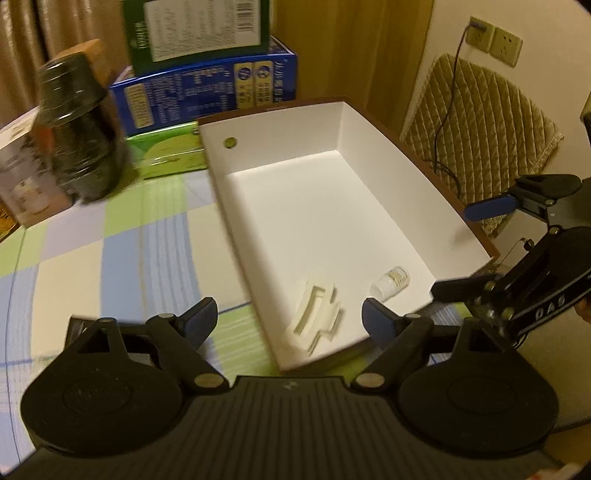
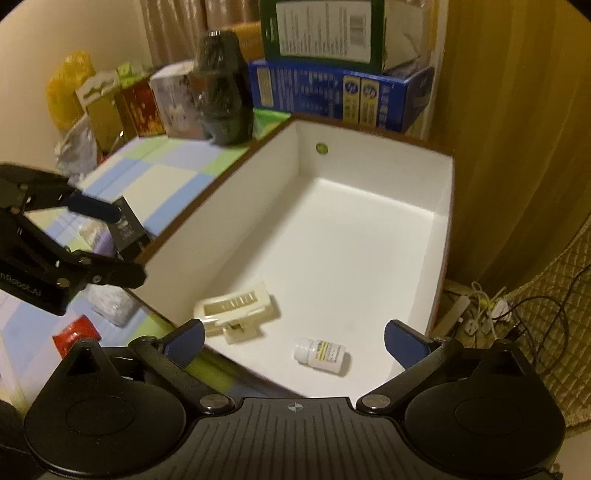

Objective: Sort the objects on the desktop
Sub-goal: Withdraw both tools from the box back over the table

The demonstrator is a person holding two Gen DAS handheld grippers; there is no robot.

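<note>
A white box with a brown outside lies open on the checked tablecloth. Inside it, near the front end, lie a cream plastic clip and a small white pill bottle on its side. My left gripper hangs open over the box's near left corner, nothing between its fingers. My right gripper stands wide open above the near end, over the pill bottle, holding nothing.
A dark wrapped bottle stands left of the box. Behind it are a blue carton with a green carton on top. A red packet lies on the cloth. A quilted cushion and cables are at the right.
</note>
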